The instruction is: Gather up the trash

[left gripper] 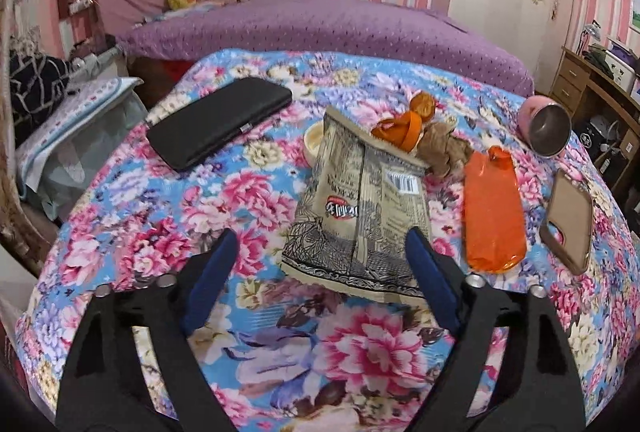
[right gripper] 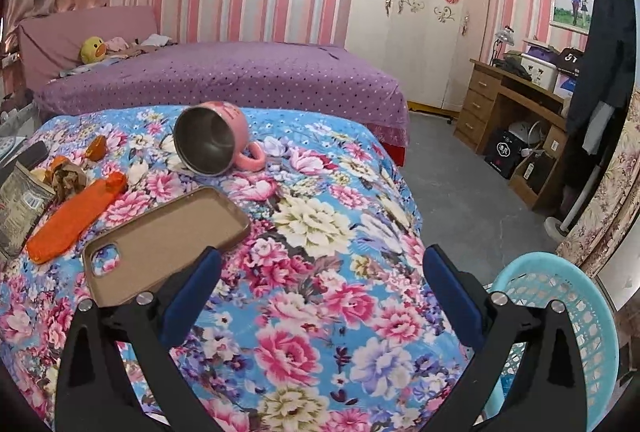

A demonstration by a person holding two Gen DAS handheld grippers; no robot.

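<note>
Trash lies mid-frame in the left wrist view on the flowered blue-and-pink cloth [left gripper: 280,344]: a crumpled grey-beige printed snack wrapper [left gripper: 360,216] sits lowest, its near edge between the blue pads of the left gripper [left gripper: 320,256], whose jaws stand wide, angled down, pressing on nothing. Just right of it lies a flat orange plastic pouch [left gripper: 492,216]; above both, orange peel [left gripper: 404,128] and a brown crumpled scrap [left gripper: 444,152]. In the right wrist view, the right gripper [right gripper: 320,272] gapes wide over bare cloth, a brown phone case [right gripper: 168,232] beside its left finger, a light-blue plastic basket [right gripper: 580,312] lower right, a tipped pink steel-lined mug [right gripper: 216,140] beyond.
</note>
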